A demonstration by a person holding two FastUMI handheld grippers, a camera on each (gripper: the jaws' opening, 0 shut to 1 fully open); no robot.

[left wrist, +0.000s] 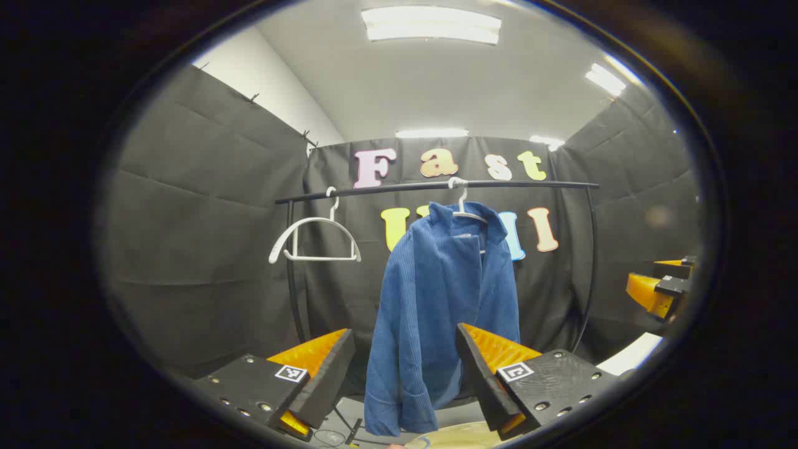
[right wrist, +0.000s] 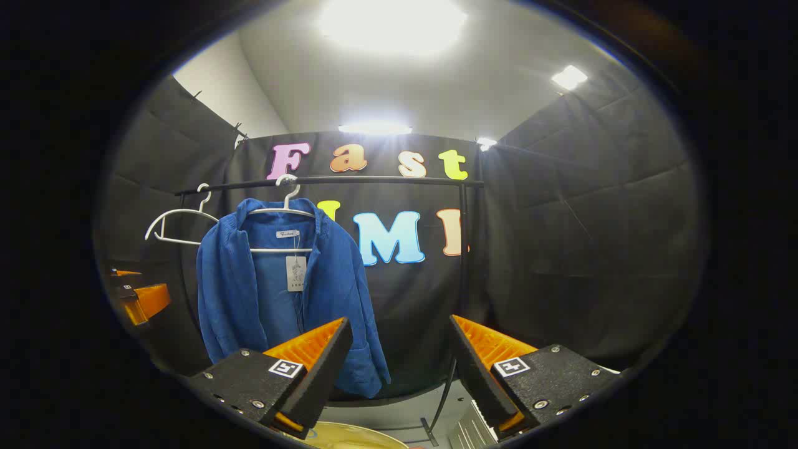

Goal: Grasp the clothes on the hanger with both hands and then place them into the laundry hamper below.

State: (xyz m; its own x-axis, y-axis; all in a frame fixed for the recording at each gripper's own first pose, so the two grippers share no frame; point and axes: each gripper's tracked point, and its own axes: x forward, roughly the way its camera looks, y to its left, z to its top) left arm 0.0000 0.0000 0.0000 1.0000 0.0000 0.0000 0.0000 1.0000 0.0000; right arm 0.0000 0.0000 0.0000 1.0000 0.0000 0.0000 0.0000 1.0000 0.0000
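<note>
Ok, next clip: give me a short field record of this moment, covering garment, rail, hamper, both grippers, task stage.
garment: blue jacket on a white hanger, tag at collar
rail: black rail, also holds an empty hanger
hamper: pale rim at the bottom edge, below the jacket
left gripper: open, short of the jacket
right gripper: open, short of the jacket
stage: approach, nothing grasped yet

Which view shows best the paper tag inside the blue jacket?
The right gripper view: the blue jacket hangs open toward it, so the paper tag shows below the collar. In the left gripper view the jacket is turned sideways, hiding its inside.
</note>
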